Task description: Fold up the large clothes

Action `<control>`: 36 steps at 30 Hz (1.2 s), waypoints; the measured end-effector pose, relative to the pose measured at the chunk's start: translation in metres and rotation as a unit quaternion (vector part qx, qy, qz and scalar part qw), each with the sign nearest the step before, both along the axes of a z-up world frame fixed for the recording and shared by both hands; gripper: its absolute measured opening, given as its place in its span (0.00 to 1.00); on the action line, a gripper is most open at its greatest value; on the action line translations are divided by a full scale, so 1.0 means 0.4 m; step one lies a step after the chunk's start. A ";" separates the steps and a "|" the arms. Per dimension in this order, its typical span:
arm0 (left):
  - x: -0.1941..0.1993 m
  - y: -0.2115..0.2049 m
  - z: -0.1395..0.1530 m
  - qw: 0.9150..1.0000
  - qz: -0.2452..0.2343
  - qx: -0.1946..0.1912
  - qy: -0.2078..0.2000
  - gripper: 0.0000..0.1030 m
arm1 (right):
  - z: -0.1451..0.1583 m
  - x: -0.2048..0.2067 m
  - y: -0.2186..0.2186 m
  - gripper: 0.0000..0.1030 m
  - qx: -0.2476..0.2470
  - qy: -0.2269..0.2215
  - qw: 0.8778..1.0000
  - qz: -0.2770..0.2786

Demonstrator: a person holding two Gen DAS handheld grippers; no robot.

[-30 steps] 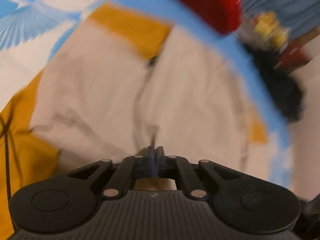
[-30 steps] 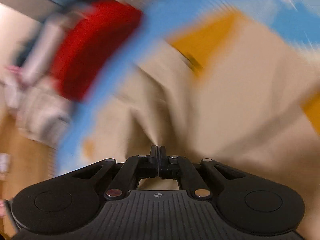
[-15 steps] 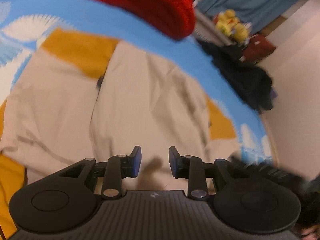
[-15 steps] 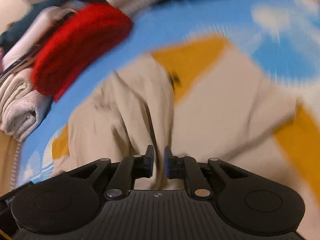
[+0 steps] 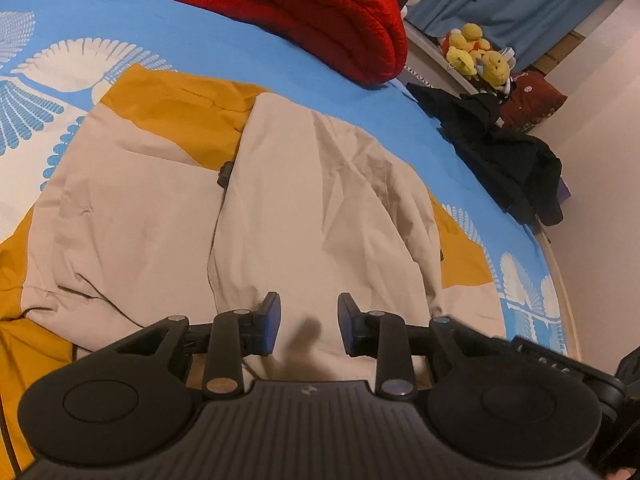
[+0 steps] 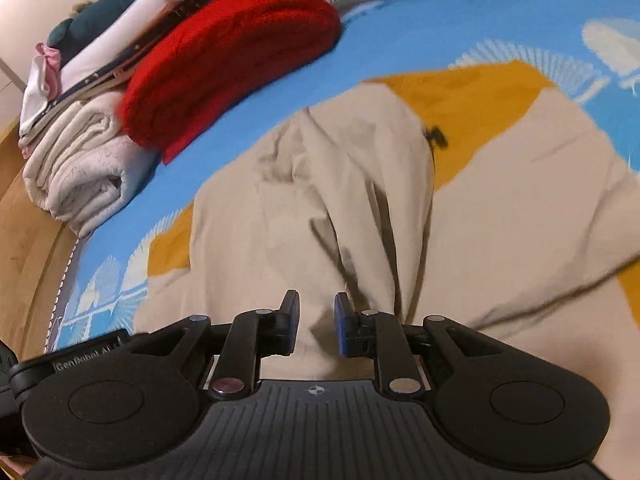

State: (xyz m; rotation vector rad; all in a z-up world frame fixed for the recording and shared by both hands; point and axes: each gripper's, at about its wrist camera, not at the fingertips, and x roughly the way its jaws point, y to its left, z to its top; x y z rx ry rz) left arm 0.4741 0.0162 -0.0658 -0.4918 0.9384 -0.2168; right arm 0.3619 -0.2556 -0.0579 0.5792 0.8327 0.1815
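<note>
A bed point(image 5: 240, 40) with a blue sheet printed with white fans fills both views. On it lies a big beige and mustard jacket point(image 5: 300, 208), spread flat with both sides folded in to meet along a centre line that runs away from the cameras. Behind it sits a folded red blanket point(image 6: 224, 60), beside rolled white towels point(image 6: 80, 168). The left claw point(image 5: 308, 326) hovers spread over the near hem, nothing between its jaws. The right claw point(image 6: 316, 326) has just been opening, also empty.
</note>
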 end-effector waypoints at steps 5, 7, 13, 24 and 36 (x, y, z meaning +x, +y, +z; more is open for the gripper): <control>0.004 0.004 0.003 1.000 0.001 -0.002 0.001 0.32 | 0.013 -0.005 0.013 0.48 -0.041 -0.015 0.999 0.007; 0.004 0.004 0.004 1.000 0.001 -0.001 0.001 0.32 | -0.004 0.024 0.029 0.45 -0.036 -0.001 0.999 0.019; 0.005 0.009 -0.011 1.000 -0.002 -0.023 0.011 0.32 | 0.022 0.023 0.008 0.02 0.003 -0.039 0.999 -0.012; 0.001 -0.029 -0.040 0.995 -0.026 0.088 0.034 0.32 | -0.122 0.052 -0.048 0.03 0.066 0.113 0.986 -0.099; -0.006 -0.049 -0.074 0.990 -0.053 0.111 0.064 0.32 | 0.017 0.013 -0.019 0.27 -0.022 0.001 0.996 -0.088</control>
